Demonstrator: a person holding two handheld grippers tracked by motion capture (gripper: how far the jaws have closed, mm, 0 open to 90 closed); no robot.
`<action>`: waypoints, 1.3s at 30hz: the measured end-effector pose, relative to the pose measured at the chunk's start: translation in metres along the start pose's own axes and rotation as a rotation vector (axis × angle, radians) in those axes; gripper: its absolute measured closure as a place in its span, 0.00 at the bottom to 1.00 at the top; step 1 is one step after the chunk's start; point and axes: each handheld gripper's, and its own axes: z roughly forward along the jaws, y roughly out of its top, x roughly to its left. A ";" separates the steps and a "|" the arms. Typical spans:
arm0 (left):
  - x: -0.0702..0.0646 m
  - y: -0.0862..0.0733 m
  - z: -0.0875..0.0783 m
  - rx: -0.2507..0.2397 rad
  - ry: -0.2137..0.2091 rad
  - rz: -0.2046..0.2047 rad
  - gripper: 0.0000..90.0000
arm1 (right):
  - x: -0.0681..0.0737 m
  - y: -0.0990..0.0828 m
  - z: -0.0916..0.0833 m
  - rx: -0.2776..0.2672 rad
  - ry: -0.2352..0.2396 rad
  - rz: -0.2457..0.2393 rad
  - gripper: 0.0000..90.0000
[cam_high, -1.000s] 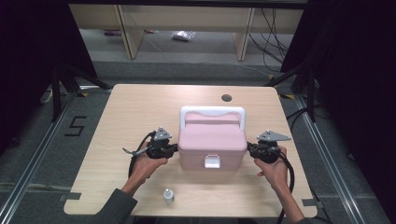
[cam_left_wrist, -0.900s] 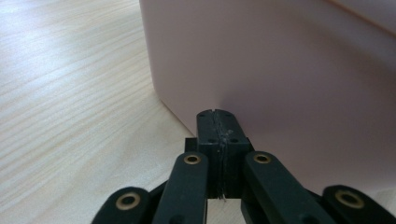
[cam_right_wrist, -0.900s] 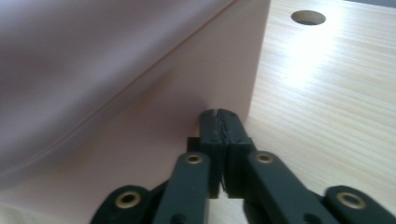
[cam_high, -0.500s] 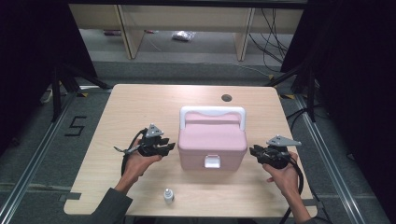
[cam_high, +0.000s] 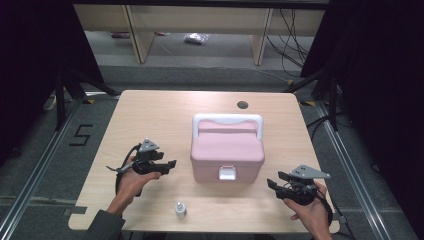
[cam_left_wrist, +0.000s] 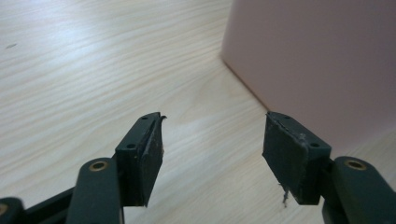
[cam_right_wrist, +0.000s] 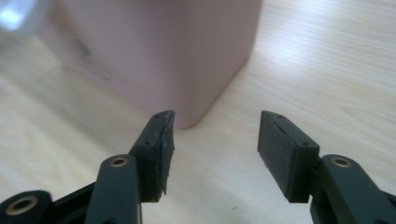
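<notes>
Both grippers, left (cam_high: 167, 164) and right (cam_high: 272, 183), have been drawn away from the pink box (cam_high: 227, 152), jaws just opened and empty. Box is centred; its latch at 6 o'clock should be approached squarely.

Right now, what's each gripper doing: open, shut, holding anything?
Left gripper: jaws just opened, nothing between them, beside the pink plastic box with the white handle.
Right gripper: jaws just opened, empty.
</notes>
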 end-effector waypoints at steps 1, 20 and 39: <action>0.001 -0.002 -0.001 0.002 0.005 0.006 0.40 | 0.004 -0.001 -0.001 -0.001 0.000 -0.013 0.48; 0.012 -0.012 -0.003 0.025 0.055 -0.040 0.33 | 0.075 0.007 0.033 0.025 0.229 -0.146 0.43; 0.019 -0.012 -0.004 0.044 0.064 -0.045 0.31 | 0.157 0.021 0.081 0.062 0.407 -0.317 0.43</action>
